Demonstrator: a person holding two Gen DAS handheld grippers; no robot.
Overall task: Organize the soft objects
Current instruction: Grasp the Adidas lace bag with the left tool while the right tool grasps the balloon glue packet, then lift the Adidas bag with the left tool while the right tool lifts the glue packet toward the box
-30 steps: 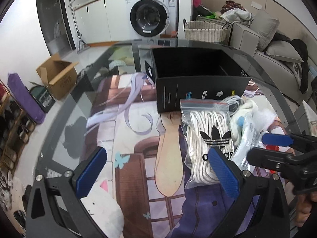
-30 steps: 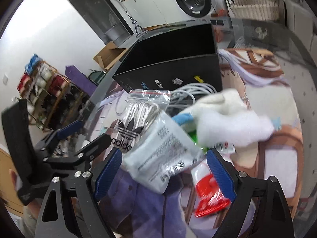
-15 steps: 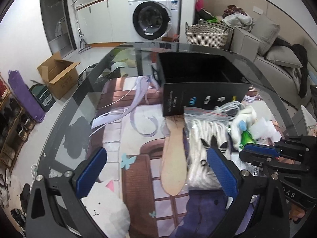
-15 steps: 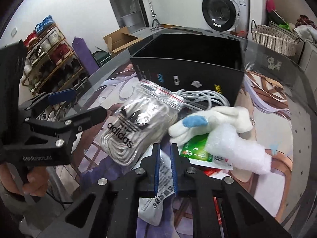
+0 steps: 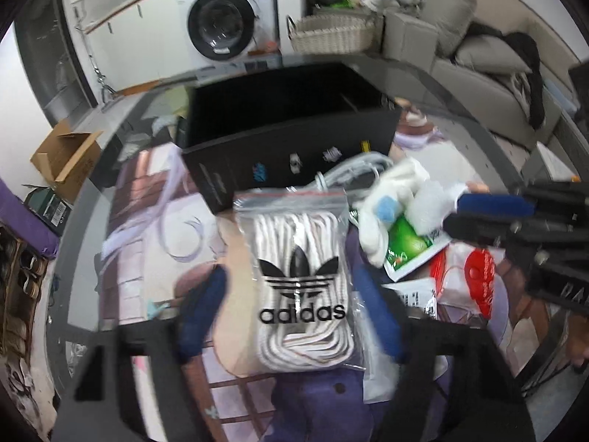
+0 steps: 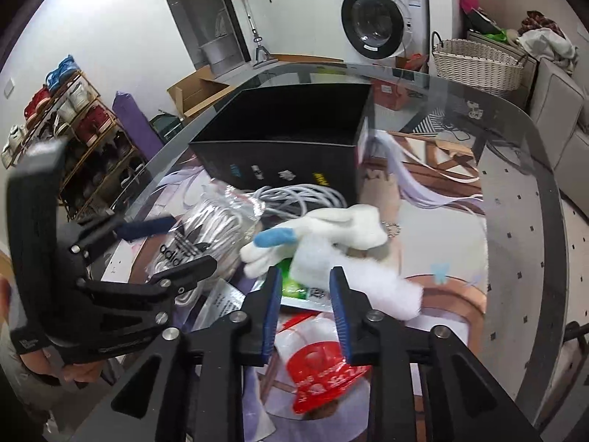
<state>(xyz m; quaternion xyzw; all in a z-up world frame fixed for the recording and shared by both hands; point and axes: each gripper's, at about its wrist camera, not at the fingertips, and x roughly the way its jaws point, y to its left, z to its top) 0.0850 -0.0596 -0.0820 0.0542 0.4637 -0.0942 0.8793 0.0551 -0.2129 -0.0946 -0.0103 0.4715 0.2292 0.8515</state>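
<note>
Glass-topped round table (image 6: pixel 522 199) with dark rim, over a printed cartoon mat; bears all items listed below.

Open black cardboard box (image 5: pixel 291 125), rectangular, small printed icons on its near wall; stands at the far middle of the table; its interior is dark, contents cannot be told.

Clear zip-seal plastic bag of coiled white rope with a black adidas trefoil logo (image 5: pixel 298 283); lies flat just in front of the box, zip end toward it.

Left gripper (image 5: pixel 294 316), black frame, blue pads; jaws closing, one pad on either side of the lower part of the rope bag; pads blurred, close beside the bag's edges, not seen pressing on it.

Coil of white cable (image 6: pixel 302 199); lies against the box's near wall, beside the rope bag.

White fluffy plush toy with a pale blue patch (image 6: pixel 331 235); lies right of the rope bag, partly over a green-printed packet (image 5: pixel 408 239).

Red and clear plastic bag with white lettering (image 6: pixel 324 375); lies nearest the right camera, below the plush toy.

Flat white packet with black printed text (image 6: pixel 224 298); lies under the edge of the rope bag.

Right gripper (image 6: pixel 305 294), black frame, blue pads; jaws slightly apart and opening; tips just before the lower edge of the plush toy and the green packet, above the red bag; nothing gripped.

Surroundings: white front-loading washing machine (image 6: pixel 383 18); woven wicker basket (image 6: pixel 478 66); open brown cardboard carton (image 5: pixel 66 158) on the floor; shoe rack (image 6: pixel 70 129); grey sofa (image 5: pixel 489 70).
</note>
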